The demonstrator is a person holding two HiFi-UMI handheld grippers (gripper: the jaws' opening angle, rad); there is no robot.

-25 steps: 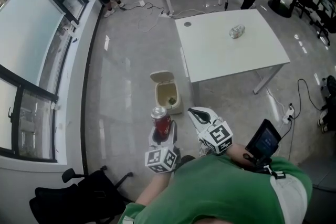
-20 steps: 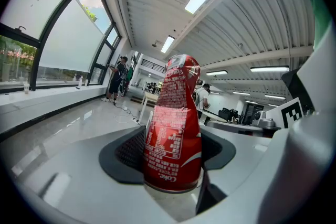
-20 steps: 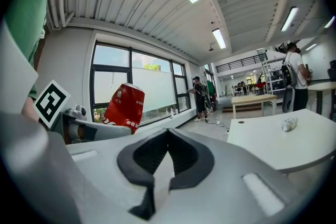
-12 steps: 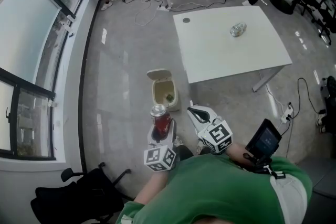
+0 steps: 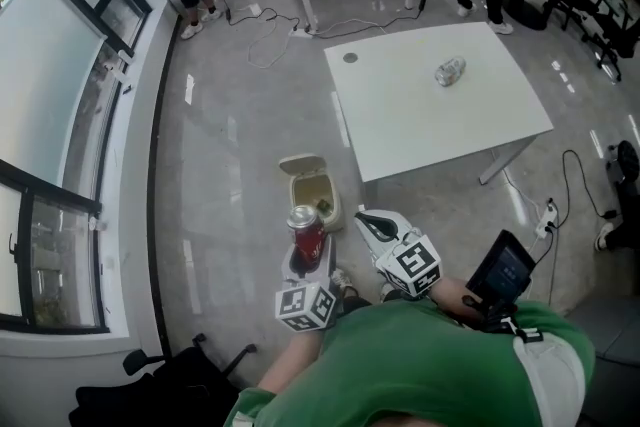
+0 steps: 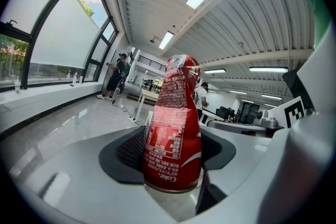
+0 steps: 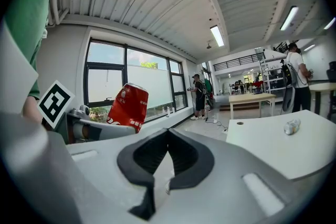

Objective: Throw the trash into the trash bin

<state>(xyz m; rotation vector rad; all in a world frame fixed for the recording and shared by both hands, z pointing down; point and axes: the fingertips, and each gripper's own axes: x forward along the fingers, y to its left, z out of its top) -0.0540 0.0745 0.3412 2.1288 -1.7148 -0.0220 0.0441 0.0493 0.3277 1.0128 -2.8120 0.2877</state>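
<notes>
Left tongs [image 5: 308,253] clamped low on one dented red can [image 6: 173,128], which stands upright between the jaws. In the head view the can is held above the floor, just on the near side of the trash bin [image 5: 298,190]. Right tongs [image 7: 168,134] have their jaws together with nothing between them, beside the can.

Risks, as judged:
- The grip sits near the can's base, so the tall body may tip or slip out when the tongs tilt.
- The bin's mouth is small, and letting go before the can is over it would drop the can on the floor.
- The raised lid [image 5: 300,162] at the far rim may deflect an overshoot.

Count:
- two tongs
- one red can
- one bin, holding one small scrap too small to identify
- one crumpled silvery piece [image 5: 450,71] on the white tabletop [image 5: 400,115], well apart from the bin
</notes>
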